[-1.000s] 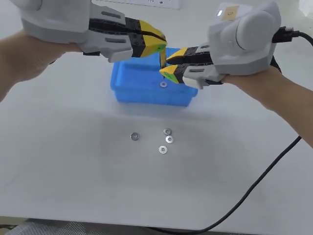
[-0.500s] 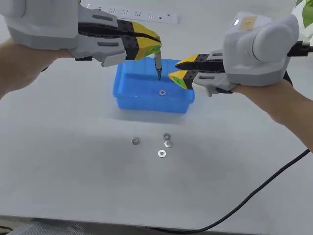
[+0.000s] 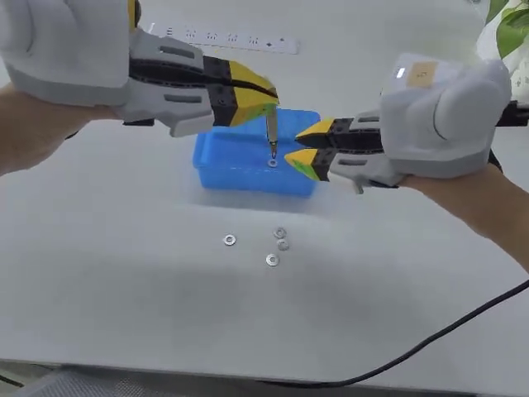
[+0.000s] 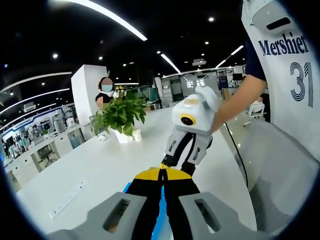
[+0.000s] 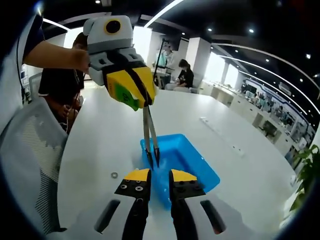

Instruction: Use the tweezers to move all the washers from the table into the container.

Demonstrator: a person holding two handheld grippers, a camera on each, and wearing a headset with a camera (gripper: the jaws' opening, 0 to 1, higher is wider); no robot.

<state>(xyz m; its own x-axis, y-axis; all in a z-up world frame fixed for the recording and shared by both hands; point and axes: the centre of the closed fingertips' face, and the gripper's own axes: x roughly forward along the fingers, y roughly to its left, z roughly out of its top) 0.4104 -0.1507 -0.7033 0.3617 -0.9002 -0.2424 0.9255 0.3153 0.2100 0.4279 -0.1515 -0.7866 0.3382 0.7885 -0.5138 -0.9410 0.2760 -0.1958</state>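
My left gripper (image 3: 271, 93) clenches the tweezers (image 3: 271, 136), tips down over the container (image 3: 216, 169); the table's washers (image 3: 272, 260) lie nearer me.

Jersey lettering and a number; one sticker too small to read

In the left gripper view, the white sleeveless jersey (image 4: 295, 75) worn by the person at the right edge carries dark blue lettering across the chest. It reads roughly "Mershief", though the last letters run into the edge of the view and cannot be made out for certain. A large dark blue "31" stands below it. In the head view, a small tan sticker (image 3: 422, 74) on top of the right hand-held gripper (image 3: 304, 142) bears marks too small to read.
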